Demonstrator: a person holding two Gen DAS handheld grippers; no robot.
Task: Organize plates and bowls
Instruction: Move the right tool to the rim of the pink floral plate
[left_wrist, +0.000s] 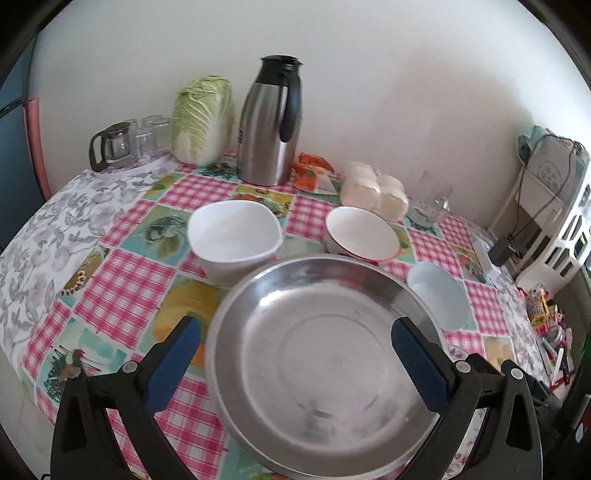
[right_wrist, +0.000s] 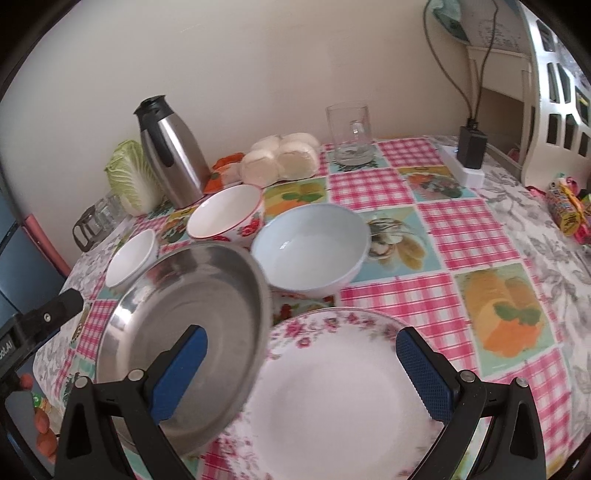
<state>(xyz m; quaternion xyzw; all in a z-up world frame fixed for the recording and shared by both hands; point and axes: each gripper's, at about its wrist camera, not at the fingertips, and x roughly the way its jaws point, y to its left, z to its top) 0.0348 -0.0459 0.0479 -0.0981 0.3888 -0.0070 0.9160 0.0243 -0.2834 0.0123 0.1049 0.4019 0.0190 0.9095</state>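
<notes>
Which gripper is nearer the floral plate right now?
Right. The right gripper hovers open directly over the floral plate, fingers straddling it. The left gripper is off to the plate's left, over the steel plate.

Silver steel plate (left_wrist: 325, 362), rose-rimmed white plate (right_wrist: 343, 398), pale-blue bowl (right_wrist: 310, 251), pink-checked tablecloth (right_wrist: 461, 229).

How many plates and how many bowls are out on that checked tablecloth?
Plates: 2 (steel plate, flowered plate)
Bowls: 3 (squarish white bowl, red-rimmed floral bowl, pale blue bowl)
Total: 5
</notes>
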